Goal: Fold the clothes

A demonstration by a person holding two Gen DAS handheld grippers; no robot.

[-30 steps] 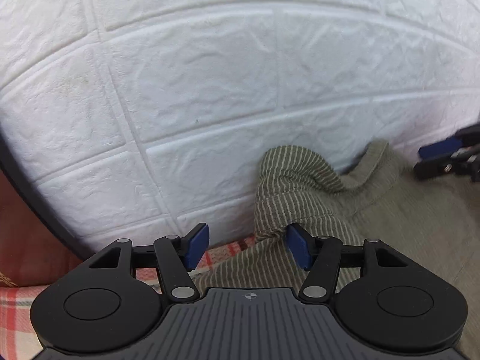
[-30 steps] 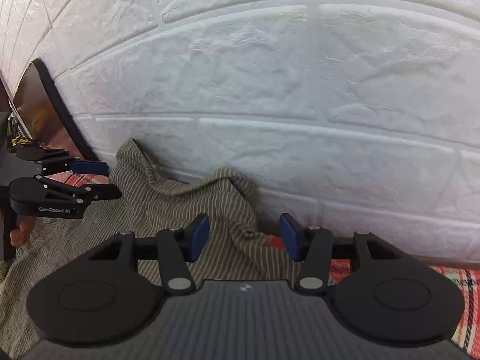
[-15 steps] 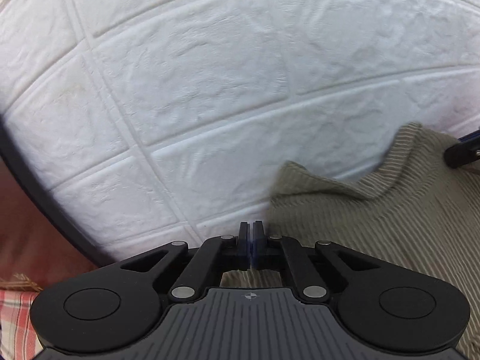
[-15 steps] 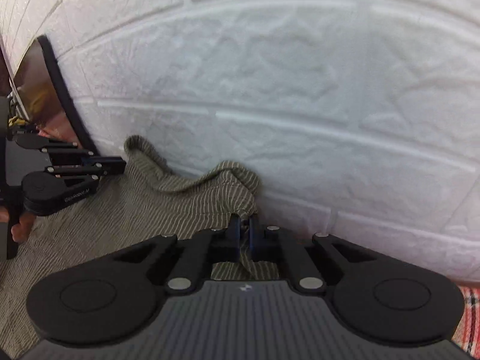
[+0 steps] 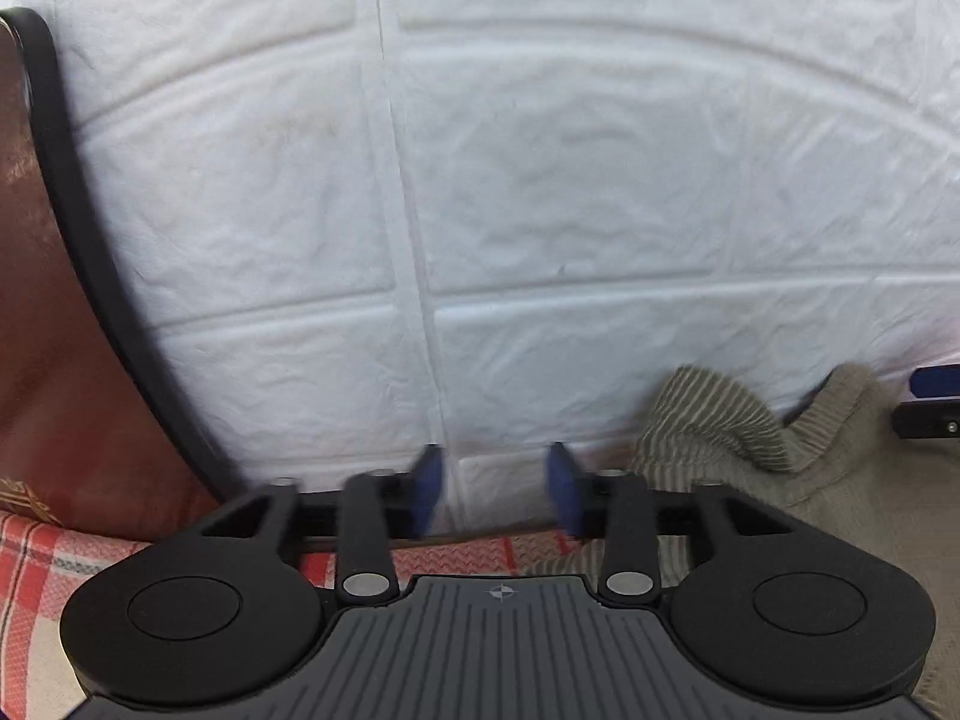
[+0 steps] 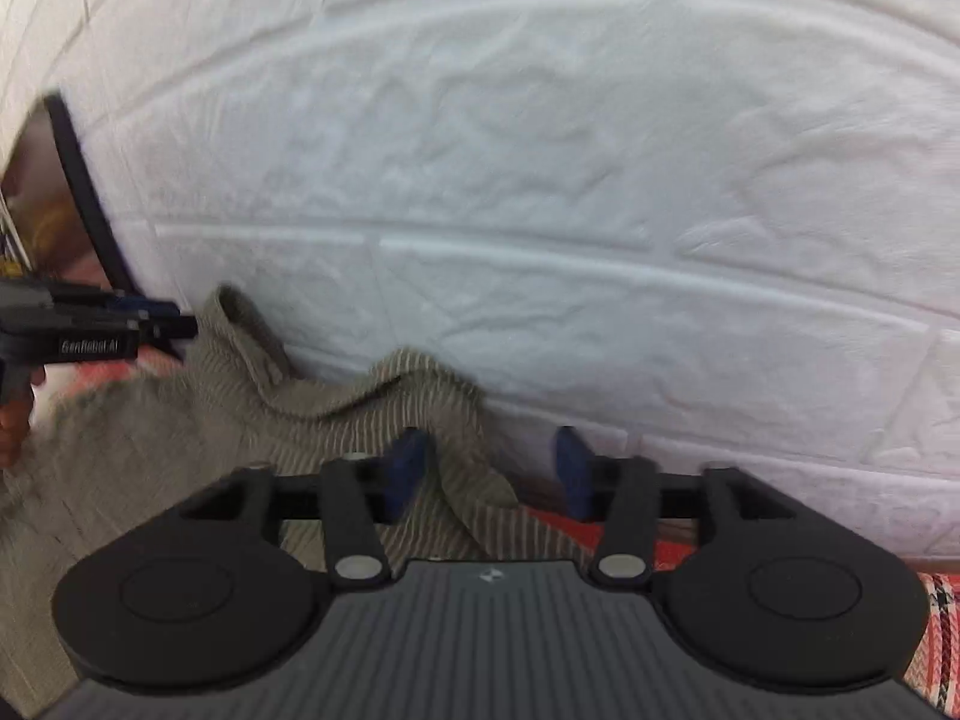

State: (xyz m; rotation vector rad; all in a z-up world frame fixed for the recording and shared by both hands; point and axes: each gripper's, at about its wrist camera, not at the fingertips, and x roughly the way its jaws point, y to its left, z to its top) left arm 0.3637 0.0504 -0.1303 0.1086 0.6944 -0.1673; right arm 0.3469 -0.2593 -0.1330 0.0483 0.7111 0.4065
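Opening over the red plaid cloth (image 5: 456, 555), the left gripper (image 5: 495, 495) has nothing between its blue pads. The right gripper (image 6: 489, 471) is opening too, a fold of the striped olive garment (image 6: 336, 420) lying loose between its jaws. "GenRobot.AI" reads blurrily on the left tool's side. Behind, the white brick-pattern wall (image 6: 540, 180) hems the garment in, leaving no room beyond.

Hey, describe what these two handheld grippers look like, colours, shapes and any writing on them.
Both are matte black. The left gripper and right gripper each have two blue finger pads, black linkage bars with silver pivot pins, round side discs and a ribbed grey centre panel. White lettering, blurred, runs along the left one's side.
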